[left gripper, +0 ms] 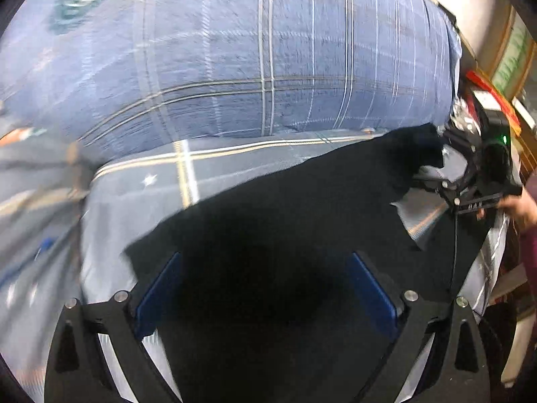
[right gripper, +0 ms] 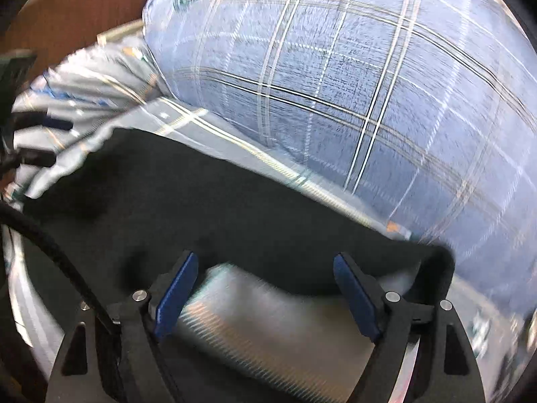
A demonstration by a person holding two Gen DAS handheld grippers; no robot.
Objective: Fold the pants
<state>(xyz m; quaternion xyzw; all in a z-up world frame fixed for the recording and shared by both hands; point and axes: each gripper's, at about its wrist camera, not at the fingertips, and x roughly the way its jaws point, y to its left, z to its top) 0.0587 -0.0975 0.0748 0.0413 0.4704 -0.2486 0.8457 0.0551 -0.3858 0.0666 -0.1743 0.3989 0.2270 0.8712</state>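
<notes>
Left gripper (left gripper: 265, 288) and right gripper (right gripper: 265, 288) fingers spread apart.

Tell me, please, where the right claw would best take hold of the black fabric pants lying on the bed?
Probably the near edge of the black fabric pants, right in front of the open right claw. That edge lies between its blue pads, slightly raised off the striped grey bedsheet, so a straight forward, low approach should pinch it.
</notes>
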